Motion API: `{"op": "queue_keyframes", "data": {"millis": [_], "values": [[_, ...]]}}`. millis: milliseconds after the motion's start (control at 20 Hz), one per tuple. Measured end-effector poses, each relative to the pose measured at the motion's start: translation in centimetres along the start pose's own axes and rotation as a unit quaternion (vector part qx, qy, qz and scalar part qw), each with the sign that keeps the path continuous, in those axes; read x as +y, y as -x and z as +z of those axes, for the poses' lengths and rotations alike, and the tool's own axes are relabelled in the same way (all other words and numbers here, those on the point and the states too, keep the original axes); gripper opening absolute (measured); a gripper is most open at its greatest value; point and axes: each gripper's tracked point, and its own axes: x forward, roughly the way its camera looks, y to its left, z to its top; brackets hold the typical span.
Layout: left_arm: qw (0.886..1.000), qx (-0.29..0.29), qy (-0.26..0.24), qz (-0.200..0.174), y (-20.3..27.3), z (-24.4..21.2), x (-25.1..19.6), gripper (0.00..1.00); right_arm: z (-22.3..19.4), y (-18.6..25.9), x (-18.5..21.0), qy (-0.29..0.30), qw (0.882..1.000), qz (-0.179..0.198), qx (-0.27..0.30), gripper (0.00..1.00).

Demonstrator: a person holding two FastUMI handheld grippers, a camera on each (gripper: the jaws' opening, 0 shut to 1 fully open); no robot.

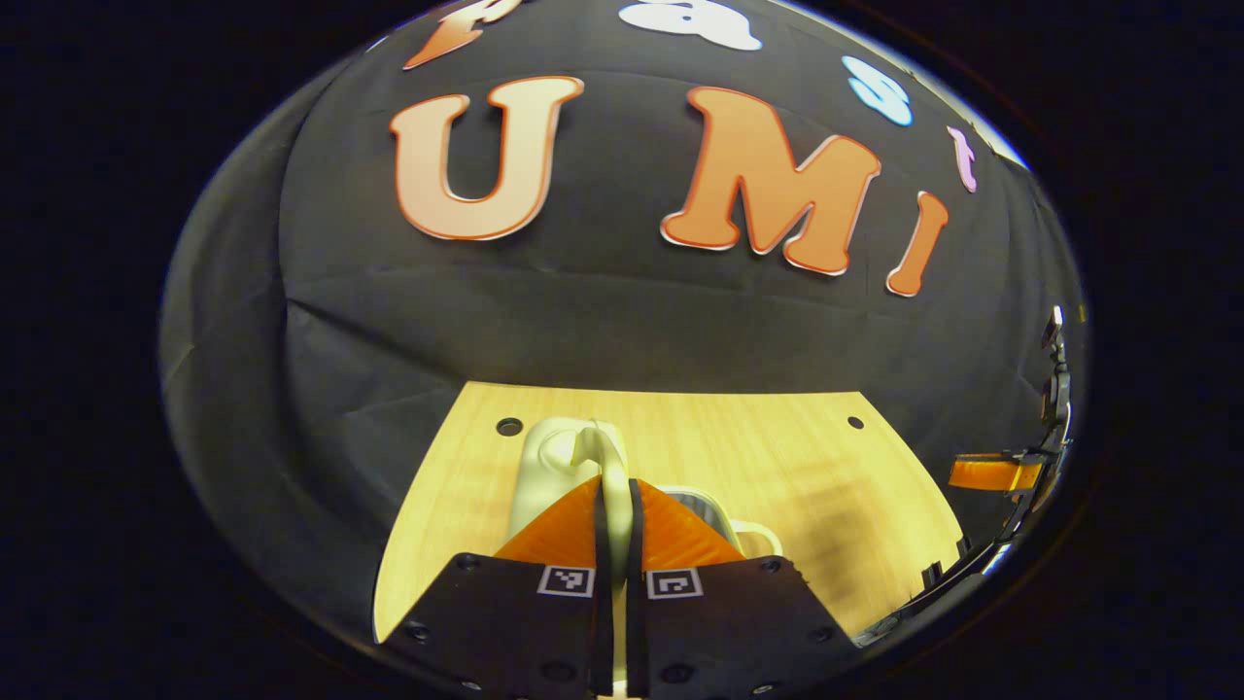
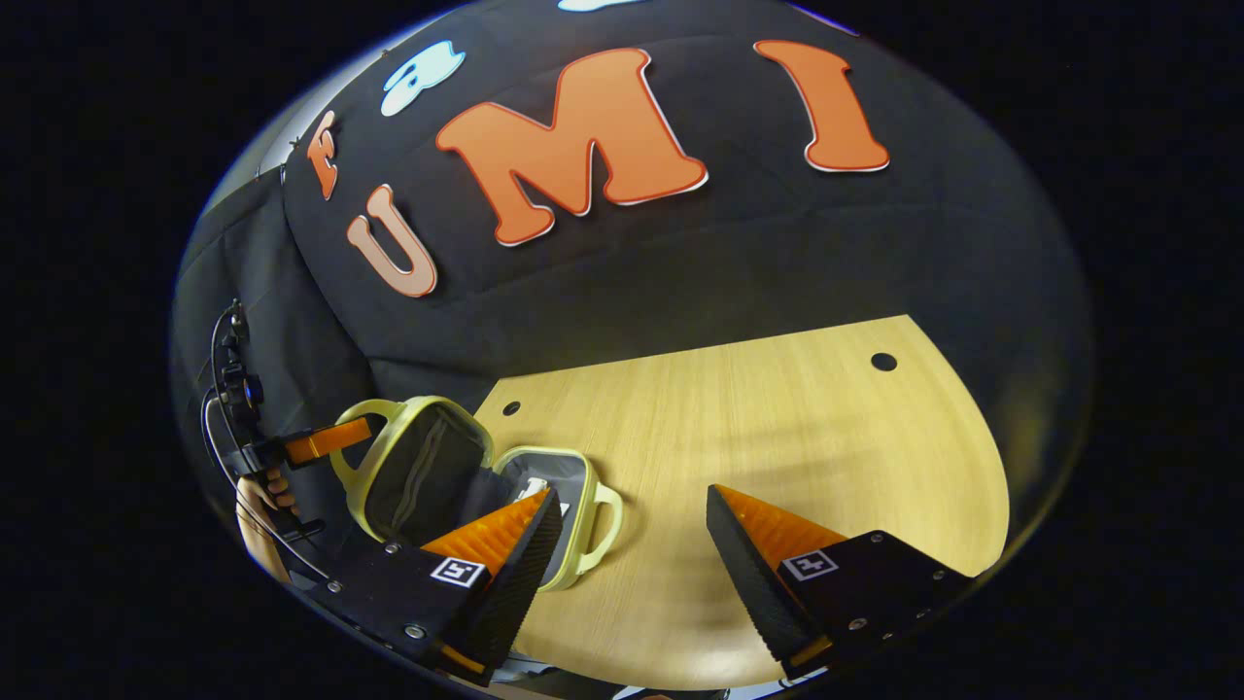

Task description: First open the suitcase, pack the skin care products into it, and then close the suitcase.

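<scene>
Suitcase lid (image 1: 569, 457) edge between left jaws.

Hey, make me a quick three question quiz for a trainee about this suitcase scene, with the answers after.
1. True or false: the suitcase stands open on the table.
2. Multiple choice: the left gripper is a) wide open above bare table, b) shut on the rim of the suitcase lid, c) resting inside the case.
3. Fill in: the right gripper has its jaws ____ and holds nothing.

Key
1. True: the lid is raised and the lining shows.
2. b: both fingers press on the lid's edge.
3. Open: bare table shows between its fingers.
</scene>
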Motion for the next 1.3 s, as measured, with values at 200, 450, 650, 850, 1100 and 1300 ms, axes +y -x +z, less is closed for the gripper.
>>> {"op": "queue_keyframes", "data": {"millis": [200, 450, 650, 850, 1100, 1300], "values": [[0.999, 0.023, -0.042, -0.009, -3.1, -1.6, -6.3, 0.05, 1.1, 2.3, -3.8, 0.016, 0.999, -0.020, -0.025, 0.95], [0.996, 0.065, -0.057, -0.030, -7.3, -5.5, -13.0, 0.06, 1.3, 4.2, -8.0, 0.012, 0.998, -0.047, -0.035, 0.95], [0.992, 0.105, -0.066, -0.038, -11.5, -9.9, -17.1, 0.05, 0.8, 4.8, -10.1, 0.010, 0.997, -0.065, -0.036, 0.95], [0.987, 0.142, -0.058, -0.045, -14.9, -13.9, -18.5, 0.05, 0.4, 5.4, -11.1, 0.010, 0.997, -0.075, -0.036, 0.95], [0.988, 0.142, -0.049, -0.042, -17.2, -15.1, -18.5, 0.05, -0.7, 5.5, -12.1, 0.014, 0.996, -0.085, -0.029, 0.95], [0.986, 0.162, -0.026, -0.036, -18.9, -13.2, -18.5, 0.07, -2.1, 5.1, -11.8, 0.018, 0.996, -0.080, -0.015, 0.95]]}}
